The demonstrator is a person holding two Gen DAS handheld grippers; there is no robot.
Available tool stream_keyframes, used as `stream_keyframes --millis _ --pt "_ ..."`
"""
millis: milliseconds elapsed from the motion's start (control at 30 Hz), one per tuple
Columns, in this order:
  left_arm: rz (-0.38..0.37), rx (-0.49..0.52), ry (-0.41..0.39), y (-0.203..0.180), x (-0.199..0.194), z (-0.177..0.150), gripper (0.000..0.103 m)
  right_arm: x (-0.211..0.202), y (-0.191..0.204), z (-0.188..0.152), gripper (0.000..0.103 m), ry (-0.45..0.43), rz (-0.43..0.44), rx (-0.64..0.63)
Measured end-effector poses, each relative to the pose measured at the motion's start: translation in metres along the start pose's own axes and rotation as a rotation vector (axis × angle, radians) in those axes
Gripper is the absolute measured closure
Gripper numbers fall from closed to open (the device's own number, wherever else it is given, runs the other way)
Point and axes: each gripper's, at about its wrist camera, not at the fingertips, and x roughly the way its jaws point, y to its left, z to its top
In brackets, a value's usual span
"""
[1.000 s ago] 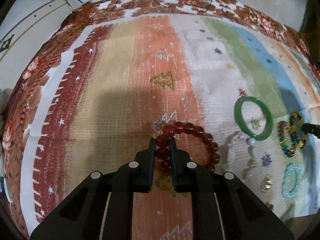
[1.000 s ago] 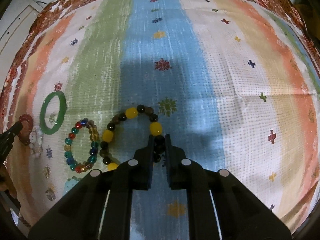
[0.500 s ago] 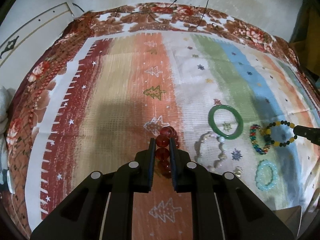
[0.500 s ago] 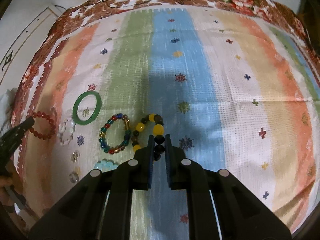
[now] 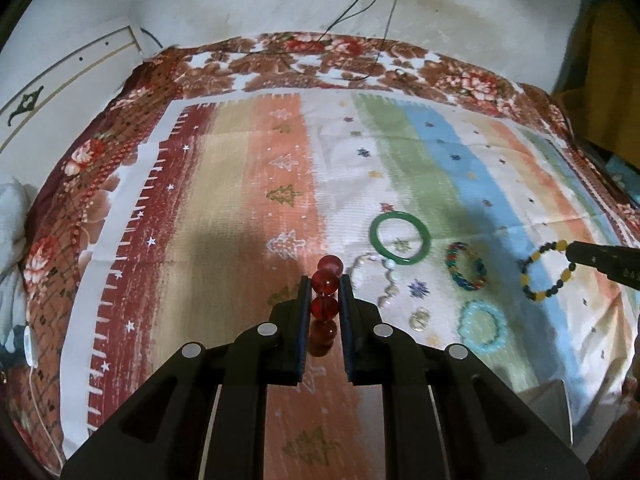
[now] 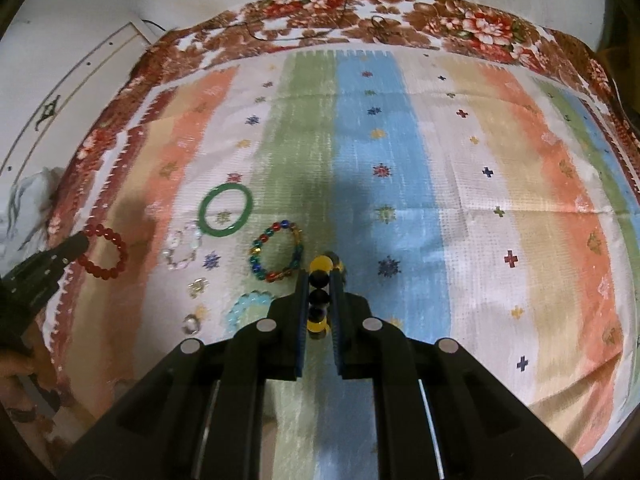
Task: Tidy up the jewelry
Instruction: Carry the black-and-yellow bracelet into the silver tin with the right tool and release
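Inspecting the scene, two pieces were found off the cloth and the rest not yet dealt with. The left gripper (image 5: pixel 325 280) was closed on the red bead bracelet (image 5: pixel 325 282), which hung edge-on between its fingers, clear of the striped cloth (image 5: pixel 240 208). The right gripper (image 6: pixel 320 276) was likewise clamped on the yellow-and-black bead bracelet (image 6: pixel 320 280), also held up off the surface.

Remaining on the cloth, between the two grippers, were the green bangle (image 6: pixel 208 218), the multicoloured bead bracelet (image 6: pixel 298 256), the pale clear-bead bracelet (image 6: pixel 182 250), the turquoise bracelet (image 6: pixel 244 310) and two small ring-like pieces (image 6: pixel 198 286), too small to identify with certainty. These lay near one another in a loose cluster, none stacked. No box, tray or other container was visible in either view, so where the held pieces were bound could not be established.

In my judgement the task stood at an early-to-middle stage: two items lifted at once, neither yet set down, and at least six pieces not yet handled.

As to pose, both grippers were held above the cloth and well apart, the left over the orange stripe and the right over the green and blue stripes. Each pointed forward and downward across the cloth toward the far floral border (image 5: pixel 320 56). Part of the person's left hand (image 6: pixel 16 372) showed behind the left gripper in the right wrist view.
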Motion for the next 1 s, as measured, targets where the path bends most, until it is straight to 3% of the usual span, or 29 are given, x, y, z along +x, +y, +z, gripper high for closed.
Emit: stream_keyframes --millis 1000 --pt "-0.125 0.086 -0.121 -0.048 -0.085 -0.045 0.09 -0.091 0.051 -0.06 0.092 -0.147 0.097 -0.179"
